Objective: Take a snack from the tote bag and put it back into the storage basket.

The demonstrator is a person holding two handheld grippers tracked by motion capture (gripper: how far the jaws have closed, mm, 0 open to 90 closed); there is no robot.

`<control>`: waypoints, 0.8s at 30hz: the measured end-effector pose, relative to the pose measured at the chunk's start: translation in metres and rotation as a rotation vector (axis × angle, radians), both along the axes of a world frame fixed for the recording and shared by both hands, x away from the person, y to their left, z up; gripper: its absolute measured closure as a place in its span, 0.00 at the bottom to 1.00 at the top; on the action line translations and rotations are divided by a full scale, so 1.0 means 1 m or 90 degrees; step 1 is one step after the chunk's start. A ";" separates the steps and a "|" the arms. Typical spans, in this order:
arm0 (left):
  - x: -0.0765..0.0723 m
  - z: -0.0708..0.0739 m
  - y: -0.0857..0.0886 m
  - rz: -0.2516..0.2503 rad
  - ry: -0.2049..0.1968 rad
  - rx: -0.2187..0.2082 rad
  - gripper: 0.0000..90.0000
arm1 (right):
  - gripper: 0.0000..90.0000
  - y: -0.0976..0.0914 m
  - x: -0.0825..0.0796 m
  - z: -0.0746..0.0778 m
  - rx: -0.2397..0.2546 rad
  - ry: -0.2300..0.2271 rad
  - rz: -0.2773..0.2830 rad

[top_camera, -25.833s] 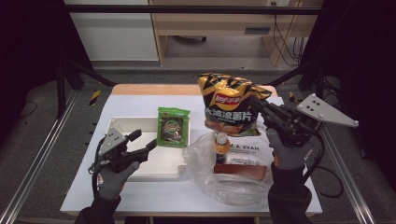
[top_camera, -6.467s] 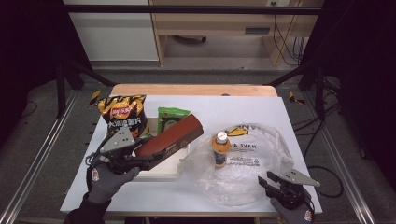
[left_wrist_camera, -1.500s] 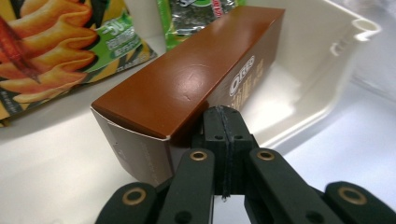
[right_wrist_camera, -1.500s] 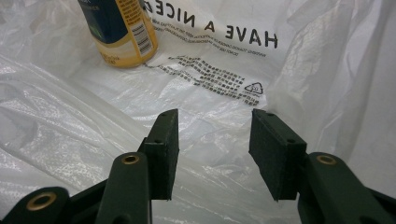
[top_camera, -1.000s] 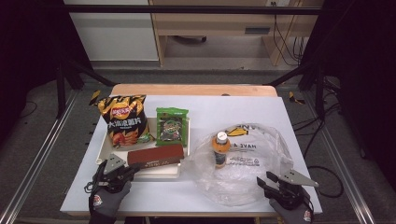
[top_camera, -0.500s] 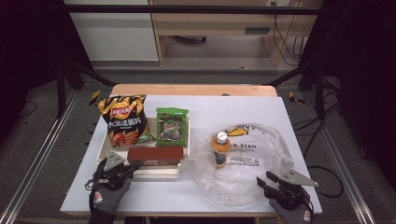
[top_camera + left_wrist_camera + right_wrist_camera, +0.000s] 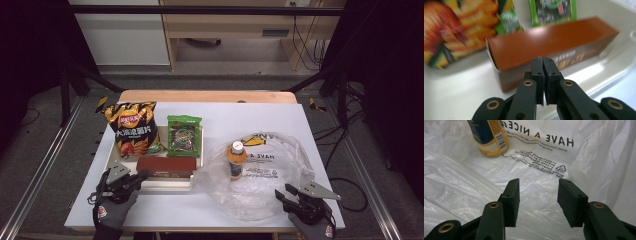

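A long brown box (image 7: 166,166) lies flat at the front of the white tray (image 7: 170,187). Behind it lie a chips bag (image 7: 132,129) and a green snack packet (image 7: 183,134). My left gripper (image 7: 142,175) sits at the box's left end, shut and empty. In the left gripper view its tips (image 7: 543,58) point at the brown box (image 7: 549,42), and the pads have just eased apart by a hairline. My right gripper (image 7: 281,195) rests open at the near edge of the clear plastic bag (image 7: 270,170). An orange drink bottle (image 7: 236,159) stands on that bag. The right gripper (image 7: 538,182) holds nothing.
The plastic bag (image 7: 544,162) is crumpled, with black printed text, and the bottle (image 7: 489,137) stands beyond the jaws to the left. The chips bag (image 7: 454,32) and green packet (image 7: 552,10) lie behind the box. The white tabletop (image 7: 250,117) lies open at the back right.
Since 6.5 s ago the brown box has gone from my left gripper's hold into the tray. Over the last second the left gripper shifted only slightly. The right gripper stayed put.
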State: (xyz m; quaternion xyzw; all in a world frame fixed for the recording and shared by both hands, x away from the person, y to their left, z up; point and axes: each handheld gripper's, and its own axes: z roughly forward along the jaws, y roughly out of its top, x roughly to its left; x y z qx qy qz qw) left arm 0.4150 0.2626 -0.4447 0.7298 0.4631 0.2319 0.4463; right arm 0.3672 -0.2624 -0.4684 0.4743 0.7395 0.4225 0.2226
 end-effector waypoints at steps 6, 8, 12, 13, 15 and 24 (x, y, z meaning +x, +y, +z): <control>0.013 0.008 0.012 0.061 -0.026 0.007 0.97 | 0.59 0.000 0.000 0.000 0.000 0.001 -0.004; 0.017 0.005 0.016 0.080 -0.020 0.013 0.97 | 0.59 0.000 0.001 -0.001 -0.001 0.002 -0.002; 0.020 -0.001 0.020 0.099 -0.009 0.025 0.97 | 0.59 0.000 0.001 -0.001 -0.002 0.002 -0.001; 0.020 -0.002 0.020 0.099 -0.006 0.025 0.97 | 0.59 0.000 0.001 -0.001 -0.001 0.002 -0.002; 0.020 -0.003 0.019 0.097 -0.003 0.029 0.97 | 0.59 0.000 0.001 -0.001 -0.002 0.002 -0.001; 0.019 -0.004 0.013 0.082 -0.002 0.034 0.98 | 0.59 0.001 0.001 -0.001 -0.001 0.001 -0.002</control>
